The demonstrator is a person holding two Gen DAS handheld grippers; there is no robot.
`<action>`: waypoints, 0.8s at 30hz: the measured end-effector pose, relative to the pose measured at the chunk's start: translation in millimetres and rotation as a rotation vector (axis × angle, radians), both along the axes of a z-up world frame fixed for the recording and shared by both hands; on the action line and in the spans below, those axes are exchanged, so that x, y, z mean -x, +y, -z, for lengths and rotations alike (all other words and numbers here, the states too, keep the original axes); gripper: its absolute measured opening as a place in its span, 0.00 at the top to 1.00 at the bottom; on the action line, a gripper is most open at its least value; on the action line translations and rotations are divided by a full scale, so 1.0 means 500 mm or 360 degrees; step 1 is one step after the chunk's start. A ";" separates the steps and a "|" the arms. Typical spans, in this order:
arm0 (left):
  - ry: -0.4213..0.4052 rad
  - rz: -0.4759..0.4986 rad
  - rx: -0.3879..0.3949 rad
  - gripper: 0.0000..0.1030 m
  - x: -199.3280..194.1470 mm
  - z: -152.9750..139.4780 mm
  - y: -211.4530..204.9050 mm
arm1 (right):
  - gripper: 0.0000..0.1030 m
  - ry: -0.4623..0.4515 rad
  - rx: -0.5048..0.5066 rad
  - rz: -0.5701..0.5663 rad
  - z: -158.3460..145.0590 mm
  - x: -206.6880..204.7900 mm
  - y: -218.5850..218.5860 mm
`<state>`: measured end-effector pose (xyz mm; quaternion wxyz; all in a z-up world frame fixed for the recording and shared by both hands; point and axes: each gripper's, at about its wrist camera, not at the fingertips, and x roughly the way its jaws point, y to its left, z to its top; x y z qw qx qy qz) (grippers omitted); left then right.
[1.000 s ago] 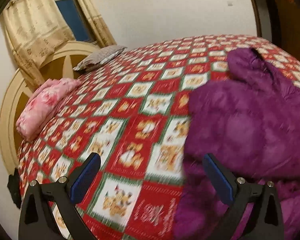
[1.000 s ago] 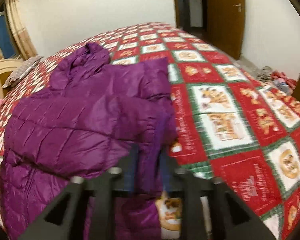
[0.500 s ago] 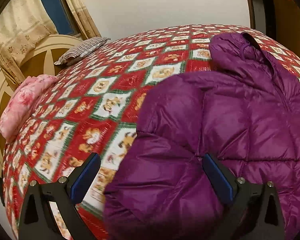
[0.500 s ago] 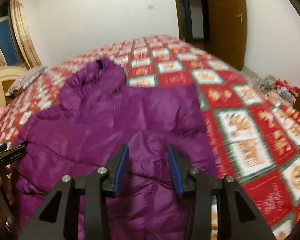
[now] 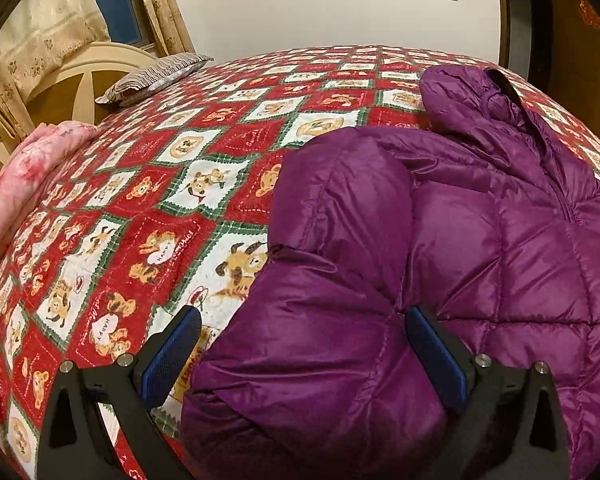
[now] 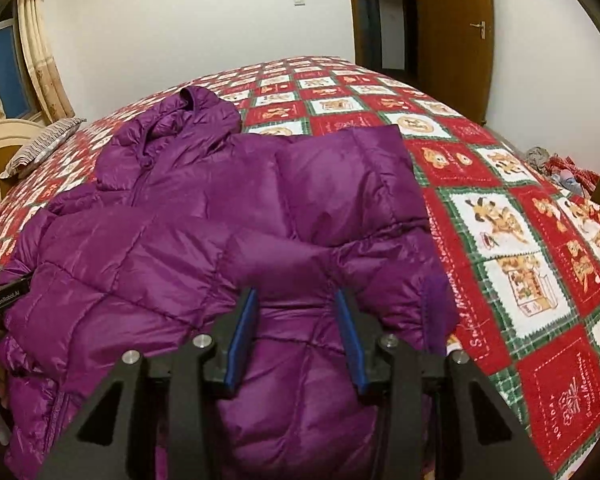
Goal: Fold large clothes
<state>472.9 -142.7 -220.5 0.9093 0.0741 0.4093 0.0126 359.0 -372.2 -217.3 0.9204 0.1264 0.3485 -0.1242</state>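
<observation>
Bed quilt carries the purple jacket. Only the right view shows the door; only the left, the pink bedding. Left gripper open astride a folded sleeve, where earlier lay quilt. Right gripper part-open, gripping nothing.

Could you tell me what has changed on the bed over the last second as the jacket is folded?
Both tongs came in over the purple jacket. The right tongs let go of the sleeve, which now lies folded across the front. The left tongs, open throughout, now straddle the other sleeve without gripping it. The hood, striped pillow and pink bundle stayed put.
</observation>
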 end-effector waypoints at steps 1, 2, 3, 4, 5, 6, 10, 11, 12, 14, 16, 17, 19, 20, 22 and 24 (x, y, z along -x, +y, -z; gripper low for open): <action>-0.0004 0.0000 -0.0006 0.01 0.001 0.000 -0.001 | 0.57 0.0000 0.0000 0.0000 0.000 0.000 0.000; -0.0006 -0.0001 -0.0008 0.01 0.002 0.000 0.000 | 0.57 0.0001 0.0001 0.0000 0.000 -0.001 0.000; -0.0008 -0.0001 -0.0010 0.01 0.002 0.000 -0.001 | 0.57 0.0004 0.0006 0.0001 0.000 -0.001 0.001; -0.0009 -0.0002 -0.0011 0.01 0.003 -0.001 0.000 | 0.56 0.0009 0.0013 0.0001 0.001 -0.002 0.002; -0.0010 -0.0002 -0.0012 0.01 0.002 -0.001 0.001 | 0.56 0.0014 0.0021 0.0002 0.001 -0.003 0.003; -0.0012 -0.0002 -0.0013 0.01 0.003 -0.001 0.001 | 0.56 0.0020 0.0033 0.0003 0.001 -0.004 0.005; -0.0014 -0.0002 -0.0016 0.01 0.004 -0.001 0.001 | 0.56 0.0032 0.0055 0.0006 0.003 -0.007 0.009; -0.0014 -0.0002 -0.0018 0.01 0.004 -0.001 0.000 | 0.56 0.0034 0.0059 0.0007 0.003 -0.008 0.010; -0.0015 -0.0002 -0.0020 0.01 0.004 -0.001 0.000 | 0.56 0.0037 0.0062 0.0007 0.003 -0.008 0.010; -0.0015 -0.0002 -0.0022 0.01 0.003 0.000 0.001 | 0.56 0.0043 0.0069 0.0011 0.004 -0.009 0.013; -0.0016 -0.0002 -0.0020 0.01 0.003 0.000 0.001 | 0.56 0.0046 0.0078 0.0012 0.005 -0.010 0.015; -0.0017 -0.0002 -0.0023 0.01 0.003 -0.001 0.000 | 0.56 0.0044 0.0078 0.0013 0.005 -0.010 0.014; -0.0019 -0.0002 -0.0027 0.01 0.003 -0.001 0.001 | 0.56 0.0047 0.0080 0.0012 0.004 -0.010 0.015; -0.0020 -0.0003 -0.0026 0.01 0.003 -0.001 0.000 | 0.56 0.0048 0.0084 0.0012 0.004 -0.011 0.016; -0.0021 -0.0003 -0.0029 0.01 0.003 0.000 0.000 | 0.56 0.0046 0.0081 0.0012 0.004 -0.010 0.015; -0.0025 -0.0003 -0.0041 0.01 0.003 -0.001 -0.003 | 0.56 0.0047 0.0085 0.0013 0.004 -0.010 0.017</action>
